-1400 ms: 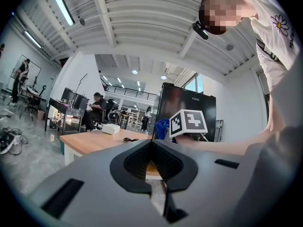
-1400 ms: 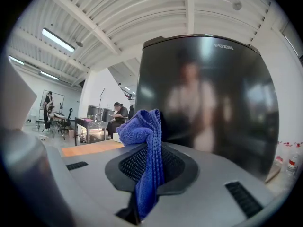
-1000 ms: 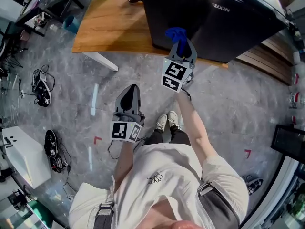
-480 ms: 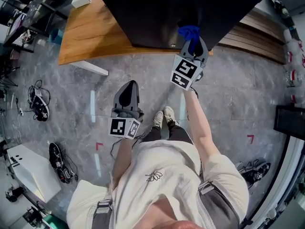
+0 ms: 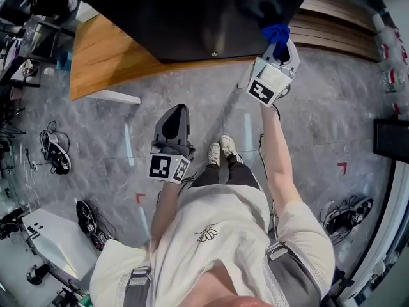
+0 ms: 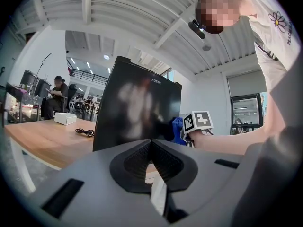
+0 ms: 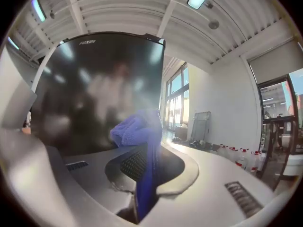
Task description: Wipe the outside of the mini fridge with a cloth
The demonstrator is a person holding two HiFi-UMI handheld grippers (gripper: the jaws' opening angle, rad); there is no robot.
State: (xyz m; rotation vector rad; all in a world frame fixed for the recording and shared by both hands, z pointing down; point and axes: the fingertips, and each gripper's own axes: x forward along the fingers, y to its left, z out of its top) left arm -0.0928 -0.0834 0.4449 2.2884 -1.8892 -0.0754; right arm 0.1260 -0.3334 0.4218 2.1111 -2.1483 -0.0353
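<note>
The black mini fridge (image 5: 192, 11) stands on a low wooden platform (image 5: 102, 62) at the top of the head view; its glossy front fills the right gripper view (image 7: 99, 89). My right gripper (image 5: 279, 45) is shut on a blue cloth (image 5: 275, 32), which presses against the fridge's front near its right edge. The bunched blue cloth (image 7: 137, 131) sticks out between the jaws. My left gripper (image 5: 174, 128) hangs lower over the floor, shut and holding nothing, well short of the fridge (image 6: 139, 108).
Grey marbled floor (image 5: 128, 146) lies under my feet. Shoes and cables (image 5: 54, 155) lie at the left. A white box (image 6: 65, 119) and a black cable (image 6: 85, 132) rest on the platform. Bottles stand along the right wall (image 7: 241, 157).
My right gripper has carried the blue cloth rightward across the fridge front toward its right edge. The left gripper has stayed low and still.
</note>
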